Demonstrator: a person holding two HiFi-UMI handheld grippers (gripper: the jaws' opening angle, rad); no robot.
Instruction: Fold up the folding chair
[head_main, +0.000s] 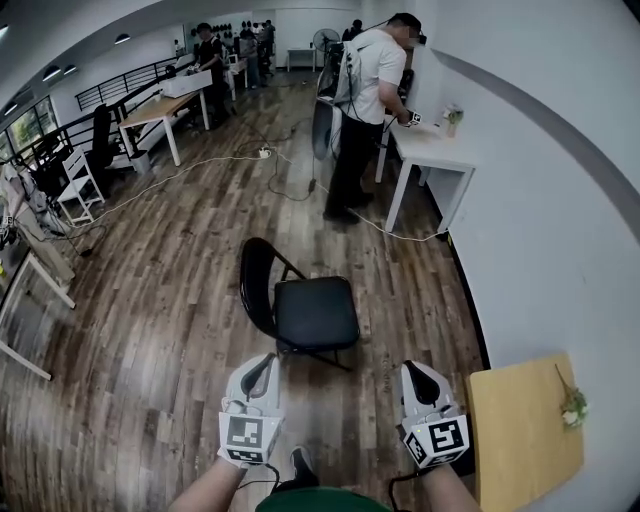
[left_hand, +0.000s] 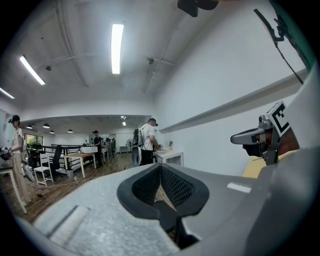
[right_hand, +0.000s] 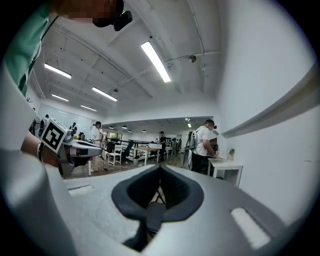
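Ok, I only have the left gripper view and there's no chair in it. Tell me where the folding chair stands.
Observer: The head view shows the black folding chair standing unfolded on the wood floor, ahead of the grippers and nearer the left one.
Operator: Tell me whether either gripper is on it.
Observer: Neither. The left gripper and the right gripper both stop short of the chair and touch nothing.
Operator: Report the right jaws.
Observer: The right gripper view shows them shut, with nothing held between them.
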